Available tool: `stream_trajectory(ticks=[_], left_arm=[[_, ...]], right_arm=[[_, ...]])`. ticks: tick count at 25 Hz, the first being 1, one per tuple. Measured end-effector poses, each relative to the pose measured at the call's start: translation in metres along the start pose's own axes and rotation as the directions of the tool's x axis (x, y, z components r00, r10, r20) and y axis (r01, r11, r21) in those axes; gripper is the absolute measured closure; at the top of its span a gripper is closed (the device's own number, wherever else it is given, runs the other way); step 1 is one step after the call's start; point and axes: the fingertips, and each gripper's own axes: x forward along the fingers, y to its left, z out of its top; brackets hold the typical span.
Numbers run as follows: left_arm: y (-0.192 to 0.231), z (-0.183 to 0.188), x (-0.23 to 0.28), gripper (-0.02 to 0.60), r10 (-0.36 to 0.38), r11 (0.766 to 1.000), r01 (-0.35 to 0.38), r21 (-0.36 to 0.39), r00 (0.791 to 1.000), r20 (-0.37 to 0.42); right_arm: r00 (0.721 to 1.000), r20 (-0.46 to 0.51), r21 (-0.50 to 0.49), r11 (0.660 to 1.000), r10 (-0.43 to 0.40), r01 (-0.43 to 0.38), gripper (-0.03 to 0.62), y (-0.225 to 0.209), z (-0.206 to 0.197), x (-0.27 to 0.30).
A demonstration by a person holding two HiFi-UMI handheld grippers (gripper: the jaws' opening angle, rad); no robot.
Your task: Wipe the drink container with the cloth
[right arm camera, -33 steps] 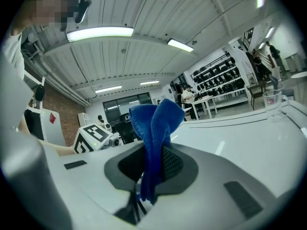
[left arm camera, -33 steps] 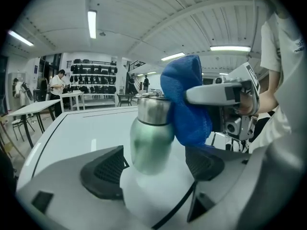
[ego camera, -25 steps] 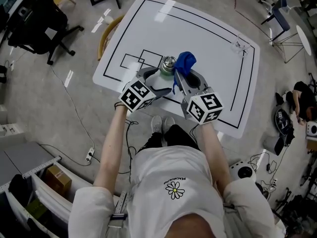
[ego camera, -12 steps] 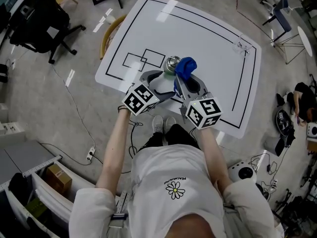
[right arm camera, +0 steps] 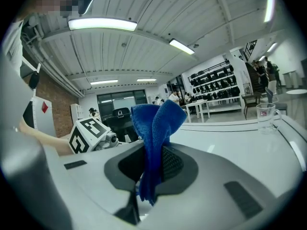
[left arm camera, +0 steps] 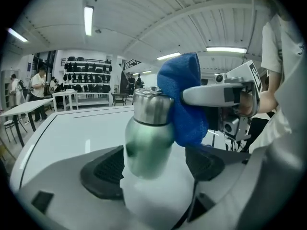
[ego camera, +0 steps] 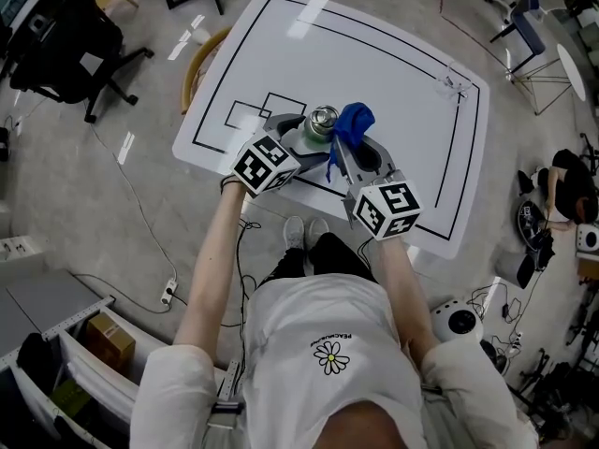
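The left gripper (left arm camera: 153,163) brackets the bottle (left arm camera: 148,138) near the table's (ego camera: 393,73) front edge, jaws apart and touching it on one side only. The cloth (left arm camera: 184,104), pinched tight in the right gripper (right arm camera: 151,164), has shifted slightly against the bottle's shoulder since a moment ago — wiping appears under way.
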Motion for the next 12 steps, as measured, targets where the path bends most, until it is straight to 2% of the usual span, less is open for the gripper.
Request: stream_trajectory(ticks=[4,9,12], left_arm=[[-0.005,-0.005,-0.003,0.193,0.006,1.000,-0.006,0.002,1.000,-0.005],[-0.008,-0.010,-0.007,0.193,0.032,0.999,-0.032,0.013,0.999,-0.019],[-0.015,-0.015,-0.012,0.193,0.042,0.999,-0.041,0.021,0.998,-0.041]], right_arm=[[1.000,-0.002,0.003,1.000,-0.007,0.007,0.551,0.002,0.000,-0.001],[0.999,0.000,0.015,0.999,0.044,-0.044,0.551,0.025,-0.004,-0.004],[0.999,0.000,0.008,0.999,0.047,-0.047,0.551,0.031,-0.005,-0.001]])
